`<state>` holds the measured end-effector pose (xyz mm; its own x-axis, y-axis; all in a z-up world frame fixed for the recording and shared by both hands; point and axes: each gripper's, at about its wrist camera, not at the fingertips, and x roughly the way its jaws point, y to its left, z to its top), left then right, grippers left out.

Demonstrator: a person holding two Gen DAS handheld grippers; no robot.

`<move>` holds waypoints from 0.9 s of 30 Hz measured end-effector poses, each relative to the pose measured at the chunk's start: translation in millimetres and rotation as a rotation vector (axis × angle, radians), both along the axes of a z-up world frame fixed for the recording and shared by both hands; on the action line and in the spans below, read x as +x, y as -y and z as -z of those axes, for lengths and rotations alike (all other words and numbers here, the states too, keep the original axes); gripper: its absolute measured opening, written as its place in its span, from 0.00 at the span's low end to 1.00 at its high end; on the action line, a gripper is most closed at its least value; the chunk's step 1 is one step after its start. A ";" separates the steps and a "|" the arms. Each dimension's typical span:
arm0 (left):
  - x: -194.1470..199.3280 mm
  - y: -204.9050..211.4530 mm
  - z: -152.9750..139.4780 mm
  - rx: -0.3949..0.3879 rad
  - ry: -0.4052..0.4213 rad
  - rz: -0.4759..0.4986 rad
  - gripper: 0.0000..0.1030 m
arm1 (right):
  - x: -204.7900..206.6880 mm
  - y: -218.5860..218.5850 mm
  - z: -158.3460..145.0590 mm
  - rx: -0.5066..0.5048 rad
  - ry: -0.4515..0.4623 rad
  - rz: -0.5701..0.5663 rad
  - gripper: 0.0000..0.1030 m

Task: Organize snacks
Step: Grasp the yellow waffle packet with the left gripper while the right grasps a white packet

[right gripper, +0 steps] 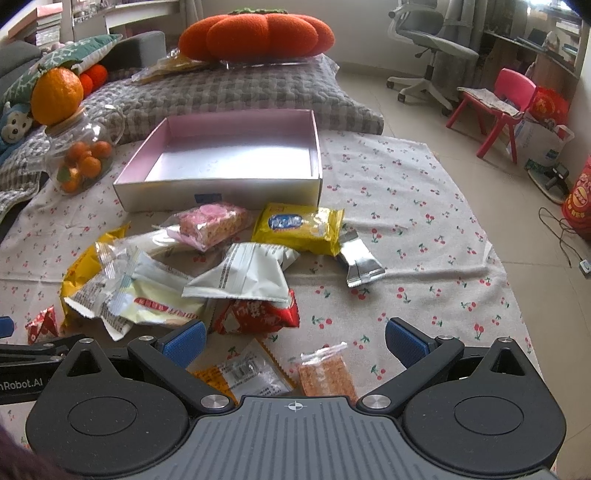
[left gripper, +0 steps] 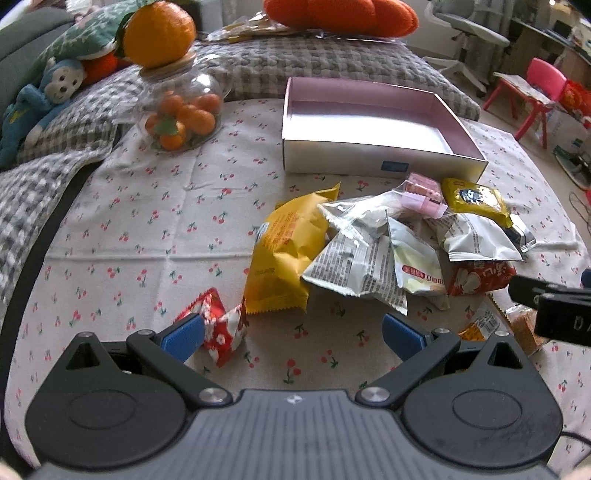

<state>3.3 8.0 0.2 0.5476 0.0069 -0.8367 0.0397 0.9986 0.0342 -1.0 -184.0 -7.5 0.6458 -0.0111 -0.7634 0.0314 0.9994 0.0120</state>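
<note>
A pile of snack packets lies on the cherry-print cloth in front of an empty pink-lined box [left gripper: 369, 125] [right gripper: 236, 158]. The pile holds a big yellow bag [left gripper: 284, 254], white packets [right gripper: 243, 277], a pink wafer pack [right gripper: 210, 221], a yellow packet [right gripper: 299, 227] and a red packet [right gripper: 258, 314]. My left gripper [left gripper: 293, 338] is open, low over the cloth, with a small red flowered packet [left gripper: 221, 328] by its left finger. My right gripper [right gripper: 295, 341] is open above an orange cracker pack [right gripper: 325, 373] and a clear-and-orange packet [right gripper: 243, 373].
A glass jar of small oranges [left gripper: 181, 110] [right gripper: 79, 158] with a big orange on its lid stands left of the box. Checked cushions and an orange pumpkin pillow [right gripper: 255, 33] lie behind. The cloth's right edge meets tiled floor with a pink chair [right gripper: 502, 107].
</note>
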 end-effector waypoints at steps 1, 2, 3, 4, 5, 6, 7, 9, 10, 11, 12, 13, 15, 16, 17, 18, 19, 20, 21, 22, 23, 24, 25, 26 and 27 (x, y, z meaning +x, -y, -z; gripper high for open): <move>2.0 -0.4 -0.8 0.009 0.003 0.011 1.00 | 1.5 0.2 -1.0 -0.002 0.006 0.000 1.00; 4.6 -1.8 -2.7 0.016 0.007 0.023 1.00 | 3.1 1.3 -3.4 -0.005 0.017 -0.002 1.00; 6.9 -3.0 -4.1 0.020 0.009 0.032 1.00 | 4.2 2.9 -6.2 -0.009 0.031 -0.001 1.00; 10.0 -5.0 -5.8 0.024 0.007 0.042 1.00 | 5.5 5.3 -9.2 -0.010 0.045 -0.002 1.00; 13.6 -7.8 -7.4 0.020 0.004 0.050 1.00 | 8.0 7.5 -12.0 -0.006 0.052 -0.003 1.00; 16.8 -10.3 -8.5 0.018 0.002 0.056 1.00 | 10.8 10.7 -15.3 0.002 0.058 -0.004 1.00; 20.3 -13.5 -10.1 0.015 0.004 0.061 1.00 | 14.3 14.1 -18.2 0.014 0.060 -0.006 1.00; 26.6 -18.6 -12.3 0.011 0.010 0.078 0.99 | 20.9 21.2 -23.2 0.053 0.063 -0.007 1.00; 30.3 -21.0 -12.9 0.006 0.013 0.087 0.99 | 24.5 24.4 -24.9 0.077 0.061 -0.011 1.00; 35.5 -24.5 -12.7 -0.004 0.009 0.098 0.99 | 29.2 27.9 -26.3 0.105 0.055 -0.018 1.00; 39.4 -27.3 -11.7 -0.017 0.003 0.105 0.97 | 34.0 29.7 -27.1 0.122 0.044 -0.027 1.00; 44.1 -30.8 -10.3 -0.032 -0.003 0.115 0.96 | 39.4 31.5 -27.2 0.136 0.029 -0.036 1.00; 51.4 -37.5 -6.7 -0.048 -0.009 0.117 0.91 | 51.4 34.7 -25.5 0.175 -0.011 -0.037 1.00; 54.4 -41.3 -4.6 -0.063 -0.009 0.119 0.88 | 55.4 36.0 -23.3 0.200 -0.026 -0.038 1.00; 56.7 -45.3 -2.5 -0.083 -0.009 0.119 0.87 | 60.5 38.0 -20.6 0.230 -0.041 -0.039 1.00; 59.1 -48.9 -1.3 -0.102 -0.010 0.116 0.83 | 65.5 39.7 -16.2 0.265 -0.053 -0.038 1.00; 61.7 -53.0 0.9 -0.128 -0.012 0.111 0.79 | 67.0 40.3 -12.2 0.290 -0.056 -0.038 0.99; 64.3 -56.3 2.5 -0.154 -0.014 0.109 0.78 | 69.3 40.9 -5.7 0.322 -0.061 -0.035 0.99; 66.6 -58.4 2.8 -0.174 -0.016 0.107 0.76 | 71.5 39.8 0.3 0.345 -0.074 -0.030 0.99; 69.2 -59.8 3.3 -0.188 -0.016 0.106 0.74 | 73.5 38.2 4.6 0.360 -0.092 -0.026 0.98; 72.6 -60.8 5.1 -0.200 -0.020 0.108 0.73 | 77.8 34.9 9.8 0.369 -0.118 -0.025 0.96; 75.7 -61.4 6.9 -0.208 -0.026 0.108 0.69 | 80.5 32.8 12.2 0.371 -0.130 -0.029 0.94; 78.2 -62.5 9.4 -0.219 -0.036 0.106 0.63 | 83.4 29.7 14.8 0.363 -0.135 -0.031 0.93; 81.5 -63.6 12.6 -0.234 -0.051 0.104 0.61 | 86.0 26.9 16.4 0.351 -0.138 -0.031 0.92; 84.7 -64.8 16.0 -0.256 -0.065 0.102 0.59 | 88.4 23.4 18.2 0.336 -0.140 -0.031 0.90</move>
<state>88.0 72.8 -15.7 0.4794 -0.2613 -0.8378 0.1343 0.9653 -0.2242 87.4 -207.4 -25.7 0.5306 0.2733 -0.8023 0.0260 0.9409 0.3377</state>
